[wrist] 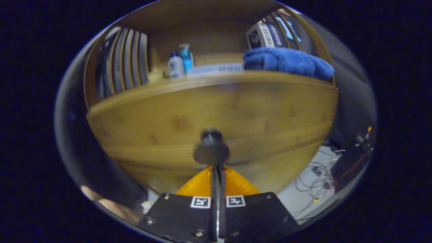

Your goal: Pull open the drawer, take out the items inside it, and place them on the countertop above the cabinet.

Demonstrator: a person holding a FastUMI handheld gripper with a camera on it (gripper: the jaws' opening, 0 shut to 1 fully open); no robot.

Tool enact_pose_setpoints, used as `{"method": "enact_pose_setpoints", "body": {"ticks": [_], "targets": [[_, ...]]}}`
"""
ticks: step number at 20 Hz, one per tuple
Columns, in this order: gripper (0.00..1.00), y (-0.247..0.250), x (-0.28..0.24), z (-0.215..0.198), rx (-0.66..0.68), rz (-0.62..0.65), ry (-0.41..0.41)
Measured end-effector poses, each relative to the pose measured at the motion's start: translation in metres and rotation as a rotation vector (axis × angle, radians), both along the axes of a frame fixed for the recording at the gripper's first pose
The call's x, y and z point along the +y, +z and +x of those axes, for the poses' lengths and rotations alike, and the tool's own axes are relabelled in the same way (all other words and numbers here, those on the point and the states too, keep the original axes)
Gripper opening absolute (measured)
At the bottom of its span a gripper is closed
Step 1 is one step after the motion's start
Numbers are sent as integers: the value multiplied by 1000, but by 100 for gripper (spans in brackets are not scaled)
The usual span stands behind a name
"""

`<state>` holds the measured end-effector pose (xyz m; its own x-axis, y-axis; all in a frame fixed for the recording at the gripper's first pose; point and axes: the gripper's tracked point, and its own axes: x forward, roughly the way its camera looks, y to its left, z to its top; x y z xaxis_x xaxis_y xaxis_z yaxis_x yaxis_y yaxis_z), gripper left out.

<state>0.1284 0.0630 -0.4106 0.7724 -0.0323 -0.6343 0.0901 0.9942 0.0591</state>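
Level and head-on: gripper (216, 168) nearly closed, fingers pinching the dark knob (211, 150) on the wooden drawer (168, 121) front, below the countertop (209, 82) holding a blue towel (288, 62).

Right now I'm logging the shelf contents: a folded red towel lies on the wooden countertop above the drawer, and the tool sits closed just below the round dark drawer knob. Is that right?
Not quite. The folded towel is blue, not red, as the gripper view shows. The rest holds: it lies on the wooden countertop above the drawer, and the tool sits closed just below the round dark drawer knob.
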Motion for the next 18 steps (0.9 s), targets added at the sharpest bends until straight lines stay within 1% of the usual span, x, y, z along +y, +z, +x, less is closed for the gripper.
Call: {"method": "enact_pose_setpoints", "body": {"ticks": [1, 2, 4, 7, 10, 12, 14, 16, 18], "targets": [[2, -7, -2, -13, 7, 28, -5], [2, -7, -6, -25, 5, 61, -24], [2, -6, -25, -40, 3, 84, -68], [3, 11, -41, -40, -30, 113, -96], [3, 26, -41, -32, -52, 88, -63], [3, 35, -36, -26, -64, 56, -19], [2, 46, -20, -18, -84, 56, 44], [26, 52, -3, -6, -97, 37, 99], [49, 59, 8, 10, -118, -11, 141]]}}
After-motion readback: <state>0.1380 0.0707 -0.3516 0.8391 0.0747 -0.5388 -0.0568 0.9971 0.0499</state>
